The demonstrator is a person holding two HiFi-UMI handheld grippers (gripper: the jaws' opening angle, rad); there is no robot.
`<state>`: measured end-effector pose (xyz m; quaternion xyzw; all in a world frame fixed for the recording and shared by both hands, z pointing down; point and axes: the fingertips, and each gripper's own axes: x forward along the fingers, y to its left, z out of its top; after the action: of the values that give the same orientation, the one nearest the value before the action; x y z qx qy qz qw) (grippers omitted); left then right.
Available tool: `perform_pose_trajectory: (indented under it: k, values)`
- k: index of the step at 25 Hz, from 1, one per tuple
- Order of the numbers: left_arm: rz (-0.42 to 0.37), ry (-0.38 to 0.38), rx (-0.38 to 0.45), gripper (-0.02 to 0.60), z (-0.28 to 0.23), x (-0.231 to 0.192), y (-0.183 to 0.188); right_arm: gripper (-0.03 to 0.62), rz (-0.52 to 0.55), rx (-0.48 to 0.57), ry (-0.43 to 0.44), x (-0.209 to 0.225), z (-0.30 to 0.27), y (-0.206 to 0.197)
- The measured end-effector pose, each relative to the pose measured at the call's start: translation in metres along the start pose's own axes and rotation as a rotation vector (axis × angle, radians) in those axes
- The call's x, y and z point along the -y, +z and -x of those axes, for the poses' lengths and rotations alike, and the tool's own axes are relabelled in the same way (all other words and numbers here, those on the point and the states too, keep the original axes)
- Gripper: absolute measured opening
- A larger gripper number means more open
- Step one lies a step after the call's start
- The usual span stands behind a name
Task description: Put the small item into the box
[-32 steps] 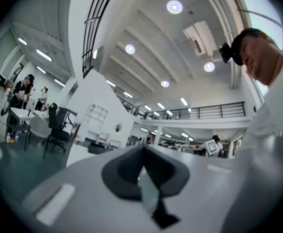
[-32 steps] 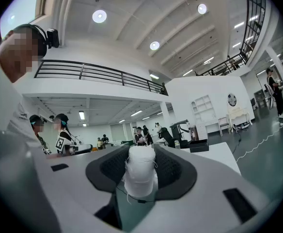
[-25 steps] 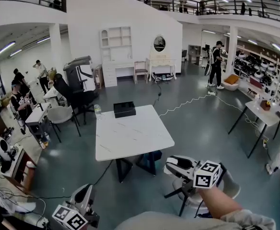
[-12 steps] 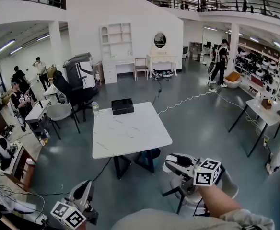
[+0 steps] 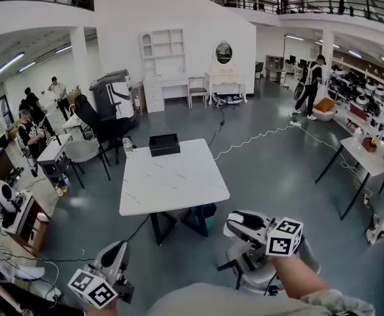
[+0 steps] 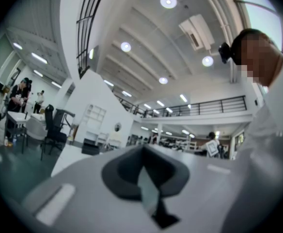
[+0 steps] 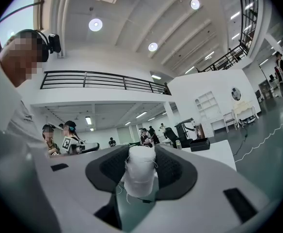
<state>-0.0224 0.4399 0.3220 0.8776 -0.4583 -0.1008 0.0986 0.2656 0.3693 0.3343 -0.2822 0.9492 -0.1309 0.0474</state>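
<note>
1. Looks down across a large white hall onto a white marble-topped table (image 5: 172, 183), well ahead of both grippers.
2. Holds the right gripper (image 5: 237, 221) level at the lower right of the head view, short of the table's near edge and above a white stool (image 5: 274, 275).
3. Grips a small white roll (image 7: 140, 174) between that gripper's dark pads (image 7: 176, 171). Jaws wide apart, pressed on the roll's 2 sides, the roll upright with loose threads hanging off it.
4. Carries the left gripper (image 5: 117, 249) low at the lower left, also well short of the table, with its marker cube (image 5: 90, 288) nearest the camera.
5. Shows, in the left gripper view, jaws clenched together with nothing between them. Only a thin sliver of floor visible below the meeting pads.
6. Places the black box (image 5: 164, 144) at the table's far edge, well apart from the white roll and from both grippers. Also seen small past the roll in the right gripper view.
7. Sets a clear bottle (image 5: 127, 147) just beside the table's far left corner. Cannot tell whether on the tabletop or behind it.
8. Takes in a black office chair (image 5: 98, 120) left of the table, a white cable (image 5: 258, 137) snaking over the grey floor, and several people (image 5: 31, 133) at desks along the left.
</note>
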Motion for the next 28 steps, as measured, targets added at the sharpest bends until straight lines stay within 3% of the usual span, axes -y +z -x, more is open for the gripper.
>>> perform_pose_trajectory:
  k: [9, 17, 28]
  values:
    - [-0.013, -0.019, -0.025, 0.005, -0.049, 0.056, -0.019, 0.160, -0.006, -0.009, 0.017, 0.035, 0.054, -0.001]
    - [-0.019, -0.036, -0.059, 0.005, -0.077, 0.073, -0.029, 0.160, -0.022, -0.002, 0.009, 0.062, 0.070, -0.003]
    - [0.020, -0.066, -0.065, 0.005, -0.101, 0.019, -0.041, 0.160, -0.021, -0.039, -0.023, 0.082, 0.026, -0.010]
